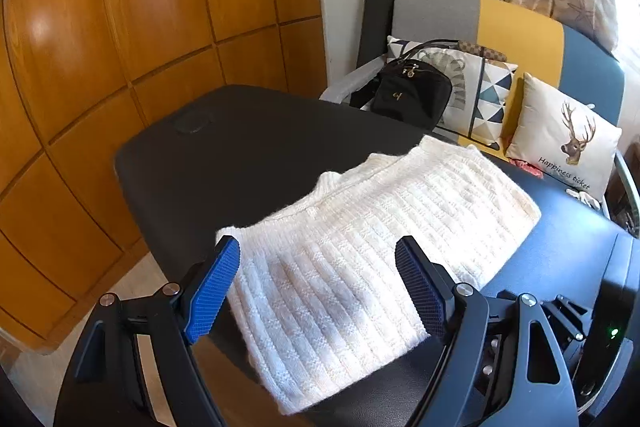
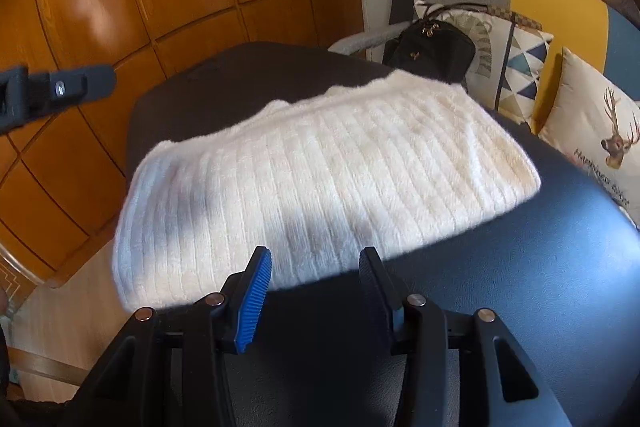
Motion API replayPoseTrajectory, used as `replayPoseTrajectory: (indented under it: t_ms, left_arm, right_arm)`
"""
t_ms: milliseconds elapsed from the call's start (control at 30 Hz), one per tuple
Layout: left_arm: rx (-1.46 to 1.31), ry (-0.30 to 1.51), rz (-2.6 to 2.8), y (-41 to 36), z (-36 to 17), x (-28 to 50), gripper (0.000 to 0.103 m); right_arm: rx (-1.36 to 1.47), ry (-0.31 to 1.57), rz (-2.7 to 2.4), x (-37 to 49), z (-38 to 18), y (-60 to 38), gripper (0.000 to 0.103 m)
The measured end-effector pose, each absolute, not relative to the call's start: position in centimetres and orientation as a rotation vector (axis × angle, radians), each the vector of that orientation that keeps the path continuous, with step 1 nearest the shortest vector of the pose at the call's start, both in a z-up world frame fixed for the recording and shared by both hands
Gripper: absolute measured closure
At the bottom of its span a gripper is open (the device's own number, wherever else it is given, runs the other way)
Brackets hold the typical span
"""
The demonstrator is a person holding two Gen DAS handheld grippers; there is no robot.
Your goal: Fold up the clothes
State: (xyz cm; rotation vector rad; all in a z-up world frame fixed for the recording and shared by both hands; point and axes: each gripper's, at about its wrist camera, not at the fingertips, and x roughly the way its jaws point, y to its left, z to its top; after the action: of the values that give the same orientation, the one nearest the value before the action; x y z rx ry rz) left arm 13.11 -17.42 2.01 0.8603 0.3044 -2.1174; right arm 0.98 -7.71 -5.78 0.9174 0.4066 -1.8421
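Black table (image 1: 248, 155) fills centre of both views. White knit sweater (image 2: 320, 179) lies folded flat on it, mid-frame, nearer right edge. Left gripper (image 1: 318, 287) spread wide, hovering above sweater's near corner, nothing pinched. Right gripper (image 2: 314, 287) partly spread, empty, poised at lower centre. Judgement: fold looks near done. Next, pinch both layers at near edge, lift evenly, avoid dragging knit.

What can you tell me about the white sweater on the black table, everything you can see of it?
The white sweater is a cream, ribbed knit, fuzzy at the edges, folded into a rough rectangle with the collar at its far edge. It lies flat on the black table, one end near the table's edge. Shadows fall across its near part. Nothing grips it: the left claw and right claw are both open, clear of it.
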Motion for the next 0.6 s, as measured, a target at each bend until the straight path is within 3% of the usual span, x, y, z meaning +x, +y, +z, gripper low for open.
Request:
replayPoseTrajectory:
  t_ms: [233, 600]
  left_arm:
    - [0.853, 0.412, -2.083, -18.9, 1.1, 13.5, 0.020]
    - [0.848, 0.412, -2.043, -19.1, 0.2, 13.6, 0.020]
  right_arm:
    - [0.828, 0.469, -1.858, 1.1, -4.3, -10.1, 0.056]
    - [0.811, 0.568, -1.815, 2.0, -5.3, -11.6, 0.056]
